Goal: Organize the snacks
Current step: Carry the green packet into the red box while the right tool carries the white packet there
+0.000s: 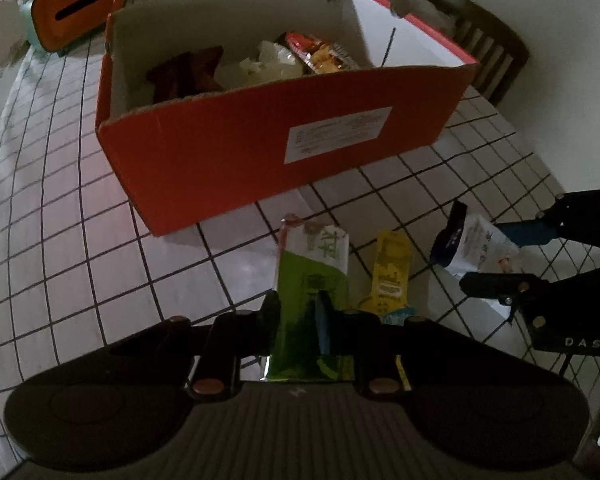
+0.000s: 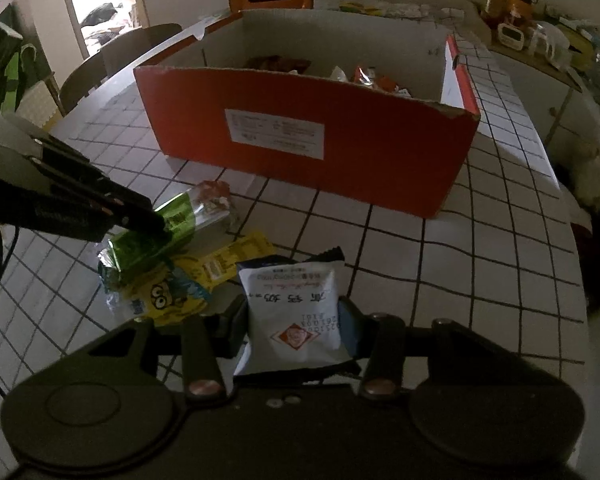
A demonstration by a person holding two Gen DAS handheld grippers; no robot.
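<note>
The left hand-held gripper has closed nearly flat on a green snack packet, its pads pinching the packet's near end. The right hand-held gripper is clamped, a little wider, across a white pillow-shaped snack pouch, which looks lifted slightly clear of the worktop.

To do this step well, I'd say each hand should rise before travelling, so the packets clear the near wall of the orange cardboard box, then let go low inside, beside the snacks already lying there.

The green packet is long and narrow; its long axis runs away from the left gripper, far end aimed at the box. The white pouch is squarish, its dark sealed edge toward the box. A yellow sachet lies flat just beside the green packet.
</note>
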